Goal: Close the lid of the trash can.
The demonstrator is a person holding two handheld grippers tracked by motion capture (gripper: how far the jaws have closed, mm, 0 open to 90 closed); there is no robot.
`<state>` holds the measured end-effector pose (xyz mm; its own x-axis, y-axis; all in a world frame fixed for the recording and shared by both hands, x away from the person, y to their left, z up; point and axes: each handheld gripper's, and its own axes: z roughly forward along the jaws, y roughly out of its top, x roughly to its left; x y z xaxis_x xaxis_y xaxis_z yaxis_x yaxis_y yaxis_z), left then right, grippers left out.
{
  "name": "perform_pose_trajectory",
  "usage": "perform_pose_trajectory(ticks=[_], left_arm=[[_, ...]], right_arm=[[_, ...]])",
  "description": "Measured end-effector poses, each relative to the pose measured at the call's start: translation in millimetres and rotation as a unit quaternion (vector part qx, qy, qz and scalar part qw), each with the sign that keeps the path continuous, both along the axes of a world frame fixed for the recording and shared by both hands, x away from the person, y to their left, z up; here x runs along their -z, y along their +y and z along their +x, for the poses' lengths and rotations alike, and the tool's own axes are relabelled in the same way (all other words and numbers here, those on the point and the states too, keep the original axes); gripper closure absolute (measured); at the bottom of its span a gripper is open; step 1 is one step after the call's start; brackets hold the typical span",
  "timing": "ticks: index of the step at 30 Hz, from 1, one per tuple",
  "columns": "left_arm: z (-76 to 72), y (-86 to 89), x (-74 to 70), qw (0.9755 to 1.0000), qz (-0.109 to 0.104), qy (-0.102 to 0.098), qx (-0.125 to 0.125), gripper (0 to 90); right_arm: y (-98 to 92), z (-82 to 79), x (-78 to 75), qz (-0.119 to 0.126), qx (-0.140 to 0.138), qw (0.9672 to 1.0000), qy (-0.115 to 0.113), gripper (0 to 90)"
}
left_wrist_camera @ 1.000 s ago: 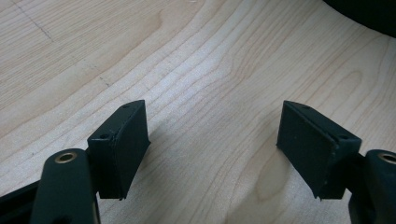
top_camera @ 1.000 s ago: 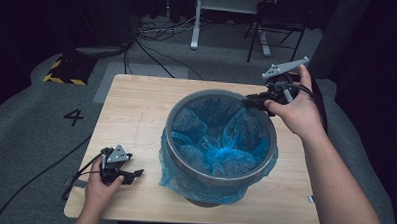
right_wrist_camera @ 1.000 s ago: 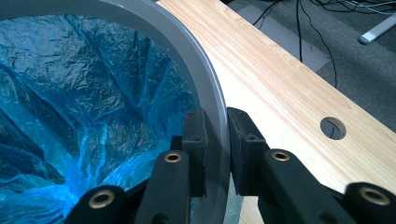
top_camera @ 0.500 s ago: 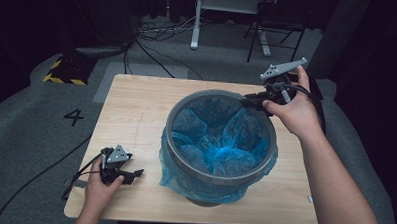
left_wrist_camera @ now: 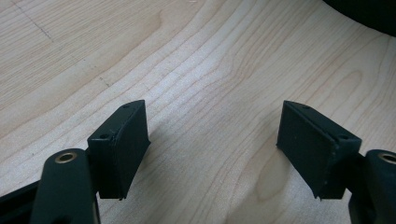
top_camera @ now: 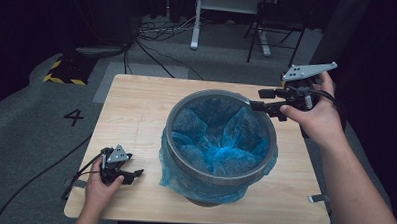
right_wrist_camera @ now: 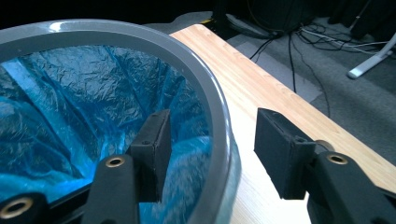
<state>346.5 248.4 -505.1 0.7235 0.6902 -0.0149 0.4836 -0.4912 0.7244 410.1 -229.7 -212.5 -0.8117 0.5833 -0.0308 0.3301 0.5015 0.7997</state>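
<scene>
Left gripper (top_camera: 134, 174) sits at the near-left corner of the wooden table (top_camera: 136, 115), held low by the left hand (top_camera: 101, 186), its cable trailing off the left edge. Its jaws stand wide apart with nothing between them; the left gripper view has bare wood grain under both pads (left_wrist_camera: 122, 144), apparently resting on or just above the surface.

Centre of the table: a grey round bin (top_camera: 219, 180) lined with a blue plastic bag (top_camera: 215, 142). The liner is crumpled down inside and folded out over the rim, hanging as a skirt round the outside wall, mostly on the near and left sides. The grey rim ring sits on top of the liner.

Right gripper (top_camera: 257, 99) is at the far-right edge of the bin, held by the right hand (top_camera: 314, 118), grey three-cornered plate on top. Its jaws have just been opening. In the right gripper view they straddle the bin rim (right_wrist_camera: 219, 116): one pad over the liner inside, the other outside over the table, gap visible on both sides, so no pad presses on the rim or the bag. Jaws are parted and gripping nothing.

Beyond the table: grey carpet, a floor marking "4" (top_camera: 74, 116) at left, cables and a white stand base (top_camera: 194, 42) at the back.
</scene>
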Motion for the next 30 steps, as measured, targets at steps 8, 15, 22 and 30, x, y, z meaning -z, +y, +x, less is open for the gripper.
perform_pose_trajectory(ticks=[8, 15, 22, 30], left_arm=[[0.0, 0.0, 0.0, 1.0000, 0.000, 0.000, 0.000, 24.9], [0.0, 0.0, -0.1, 1.0000, 0.000, -0.001, 0.000, 24.9], [0.0, -0.1, 0.0, 1.0000, 0.000, 0.000, 0.000, 24.9], [0.1, 0.1, -0.1, 1.0000, 0.000, -0.001, 0.000, 24.9]], right_arm=[[-18.5, -13.0, -7.7, 0.007, 0.006, 0.9999, -0.007, 44.7], [-38.9, -22.6, -7.1, 0.010, 0.013, 0.9998, -0.009, 44.4], [-65.1, -27.6, 1.3, 0.027, 0.029, 0.9992, -0.004, 42.3], [-89.2, -31.7, 12.6, 0.020, 0.049, 0.9985, -0.008, 40.5]])
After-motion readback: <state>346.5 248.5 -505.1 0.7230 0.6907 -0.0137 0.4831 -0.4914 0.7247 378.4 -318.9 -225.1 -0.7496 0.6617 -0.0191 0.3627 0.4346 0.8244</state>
